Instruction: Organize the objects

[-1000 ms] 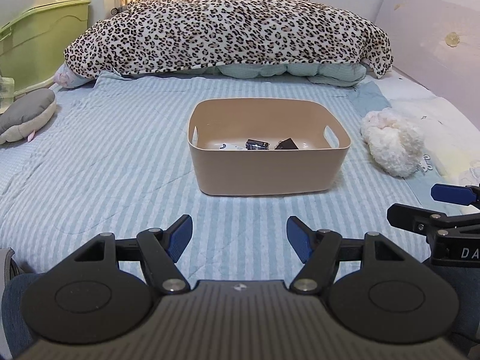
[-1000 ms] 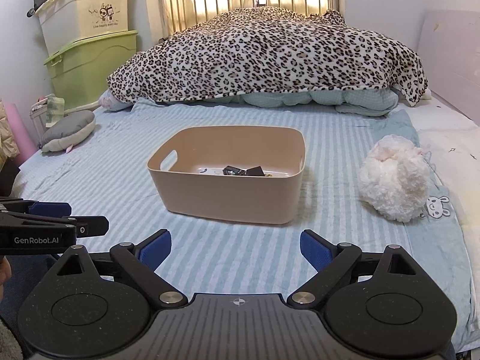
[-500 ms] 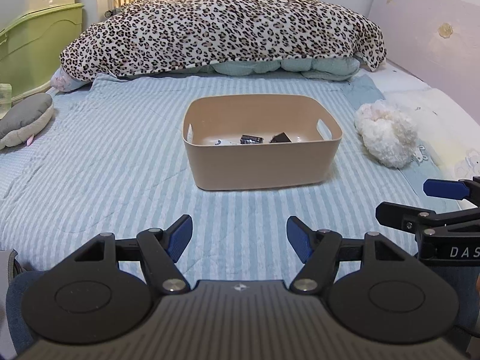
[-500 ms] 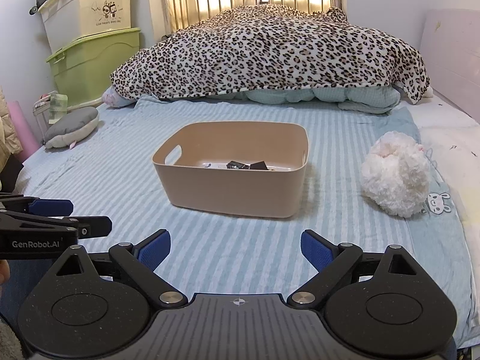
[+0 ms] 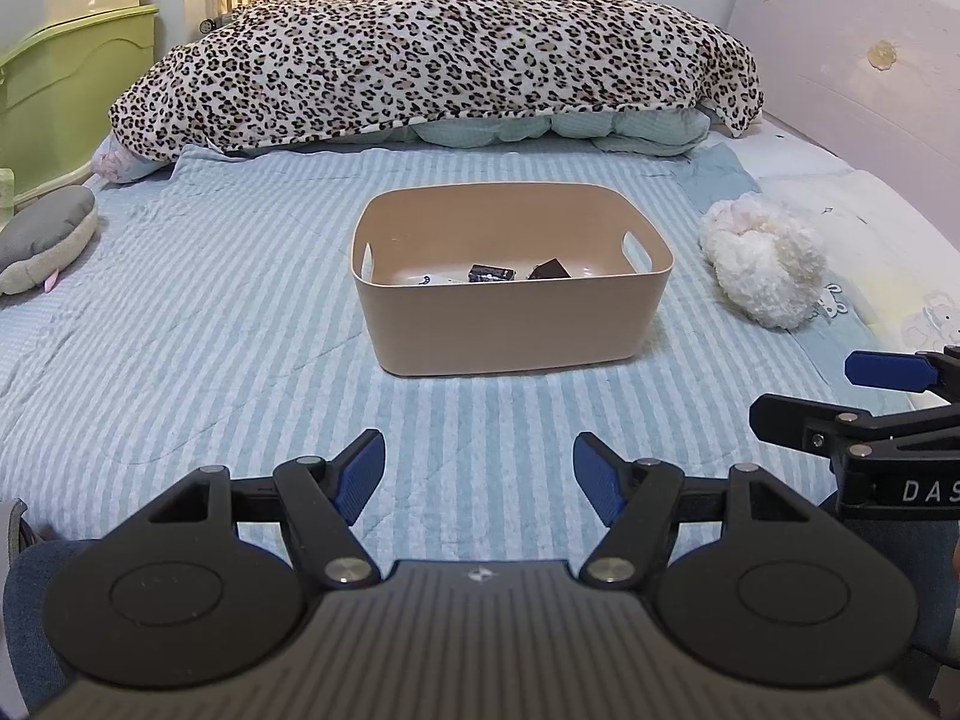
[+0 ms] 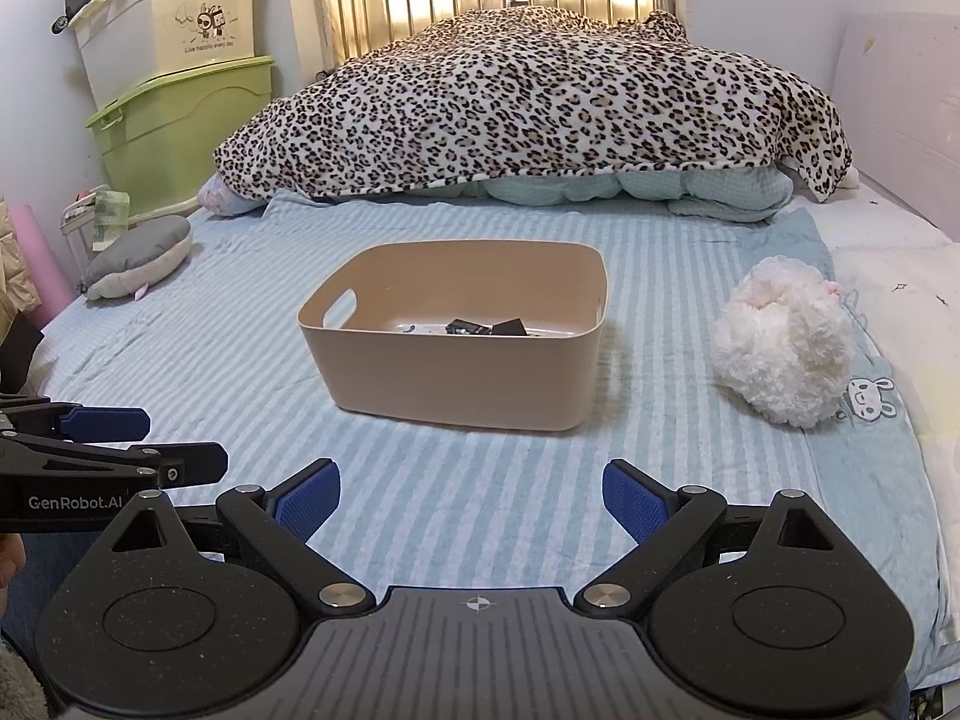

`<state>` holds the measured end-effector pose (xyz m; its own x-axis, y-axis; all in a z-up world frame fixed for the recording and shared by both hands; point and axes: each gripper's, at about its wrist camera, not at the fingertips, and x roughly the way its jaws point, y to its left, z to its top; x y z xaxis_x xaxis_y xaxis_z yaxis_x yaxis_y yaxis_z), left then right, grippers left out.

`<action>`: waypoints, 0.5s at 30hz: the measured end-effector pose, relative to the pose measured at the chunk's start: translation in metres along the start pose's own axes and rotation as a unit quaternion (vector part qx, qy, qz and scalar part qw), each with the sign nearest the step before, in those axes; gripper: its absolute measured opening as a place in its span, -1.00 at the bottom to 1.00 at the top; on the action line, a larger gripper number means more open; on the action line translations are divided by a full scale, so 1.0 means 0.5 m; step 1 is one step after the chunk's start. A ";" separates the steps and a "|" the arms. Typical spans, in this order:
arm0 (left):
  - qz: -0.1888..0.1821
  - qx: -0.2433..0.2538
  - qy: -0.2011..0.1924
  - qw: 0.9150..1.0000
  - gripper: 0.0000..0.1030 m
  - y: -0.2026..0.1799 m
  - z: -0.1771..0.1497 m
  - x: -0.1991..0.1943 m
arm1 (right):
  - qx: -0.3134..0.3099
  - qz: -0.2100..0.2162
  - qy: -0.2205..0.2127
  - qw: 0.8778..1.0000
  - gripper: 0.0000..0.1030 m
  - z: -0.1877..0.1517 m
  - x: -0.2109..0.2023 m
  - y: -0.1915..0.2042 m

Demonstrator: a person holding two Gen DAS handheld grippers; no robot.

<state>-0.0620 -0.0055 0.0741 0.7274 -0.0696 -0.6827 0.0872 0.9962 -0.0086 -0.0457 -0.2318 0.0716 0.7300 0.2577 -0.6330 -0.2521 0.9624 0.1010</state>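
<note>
Tan bin [image 5: 510, 330] is sitting mid-bed on the striped blue sheet [image 5: 180, 330], long axis running L-R across my view from the left wrist cam, cut-out handles at the short ends. From the right wrist cam it's turning slightly, near-left corner toward me. Plain matte tan plastic w/ rounded corners, open top. Inside the bin: a couple of small dark items [image 5: 492, 273] lying on the floor near the front wall, plus smth white next to them; can't tell what they are. White fluffy plush [image 6: 780, 348] is lying right of the bin, apart from it. Grey cushion [image 6: 138, 255] is lying well left of the bin, leopard blanket [image 6: 540, 96] piling up behind it.

I'm holding my left gripper [image 5: 478, 474] and right gripper [image 6: 471, 495] in front of the bin, short of it, both w/ jaws spread wide and gripping nothing.
</note>
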 end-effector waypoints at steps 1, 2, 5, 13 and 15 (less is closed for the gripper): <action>-0.001 0.000 0.000 1.000 0.37 0.001 0.000 0.000 | 0.000 0.000 0.000 1.000 0.86 0.000 0.000 0.000; -0.002 -0.001 0.000 1.000 0.37 0.001 -0.001 0.000 | 0.000 0.000 0.000 1.000 0.87 0.000 0.000 0.000; -0.006 -0.001 0.002 1.000 0.37 0.002 -0.002 0.001 | 0.000 -0.001 0.000 1.000 0.88 0.000 0.000 0.000; -0.014 0.001 0.009 1.000 0.41 0.002 -0.005 0.008 | 0.002 -0.003 0.003 1.000 0.89 -0.002 0.004 0.003; -0.015 0.000 0.009 1.000 0.43 0.004 -0.004 0.011 | 0.002 -0.002 0.004 1.000 0.90 -0.001 0.008 0.005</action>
<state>-0.0594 -0.0036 0.0687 0.7125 -0.0978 -0.6948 0.1085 0.9937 -0.0286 -0.0439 -0.2286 0.0689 0.7256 0.2531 -0.6398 -0.2471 0.9637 0.1010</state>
